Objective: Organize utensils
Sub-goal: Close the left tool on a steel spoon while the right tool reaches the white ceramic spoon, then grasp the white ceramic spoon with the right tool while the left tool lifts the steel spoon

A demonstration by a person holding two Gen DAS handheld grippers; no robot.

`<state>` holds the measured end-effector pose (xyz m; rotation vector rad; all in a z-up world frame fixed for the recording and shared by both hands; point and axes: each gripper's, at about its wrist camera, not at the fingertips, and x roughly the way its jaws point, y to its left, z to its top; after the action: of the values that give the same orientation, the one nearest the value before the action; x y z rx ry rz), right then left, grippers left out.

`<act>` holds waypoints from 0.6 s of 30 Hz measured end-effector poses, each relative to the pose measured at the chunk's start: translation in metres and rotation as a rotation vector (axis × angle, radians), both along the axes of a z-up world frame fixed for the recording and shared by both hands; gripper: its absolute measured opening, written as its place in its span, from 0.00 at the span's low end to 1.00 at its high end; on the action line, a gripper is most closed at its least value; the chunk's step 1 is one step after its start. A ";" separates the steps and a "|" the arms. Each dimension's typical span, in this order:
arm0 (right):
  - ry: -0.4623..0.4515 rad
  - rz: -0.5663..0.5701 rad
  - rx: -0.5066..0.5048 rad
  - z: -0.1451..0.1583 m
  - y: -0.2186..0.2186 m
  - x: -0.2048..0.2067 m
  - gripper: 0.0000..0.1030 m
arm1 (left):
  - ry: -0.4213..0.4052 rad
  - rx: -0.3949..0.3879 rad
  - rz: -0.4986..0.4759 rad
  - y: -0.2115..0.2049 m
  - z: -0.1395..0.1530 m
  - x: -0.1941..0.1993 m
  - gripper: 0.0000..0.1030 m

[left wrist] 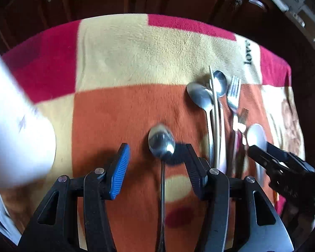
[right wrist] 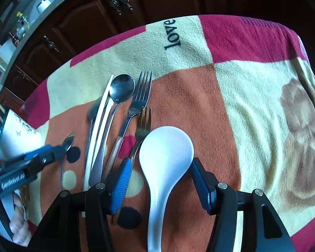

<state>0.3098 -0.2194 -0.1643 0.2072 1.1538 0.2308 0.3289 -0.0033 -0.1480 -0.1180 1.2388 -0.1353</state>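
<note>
A steel spoon (left wrist: 161, 142), blurred, has its bowl between the fingers of my left gripper (left wrist: 156, 149) and its handle runs back under them. The jaws stand apart and neither pad touches it. A white plastic spoon (right wrist: 166, 153) rests on the checked blanket (right wrist: 231, 84) between the fingers of my right gripper (right wrist: 161, 160), which is open, its blue pad (right wrist: 121, 184) clear of the handle. To its left lies a row: gold fork (right wrist: 143, 121), steel fork (right wrist: 141, 92), steel spoon (right wrist: 121, 88), pale chopsticks (right wrist: 100, 113). The left gripper (right wrist: 58, 149) shows at that view's left.
A white cup-like container (left wrist: 16, 126) stands at the blanket's left side, close to the left gripper. The right gripper (left wrist: 260, 149) and the white spoon (left wrist: 256, 134) lie to the right of the utensil row (left wrist: 214, 105). Dark wooden cabinets (right wrist: 90, 21) stand beyond the blanket's far edge.
</note>
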 end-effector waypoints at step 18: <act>0.006 0.043 -0.008 0.001 -0.002 0.007 0.11 | -0.031 0.095 -0.043 -0.015 -0.001 0.004 0.27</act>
<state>0.3173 -0.2214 -0.1631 0.1762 1.1654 0.2635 0.3328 -0.0186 -0.1491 -0.0066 1.2150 -0.1149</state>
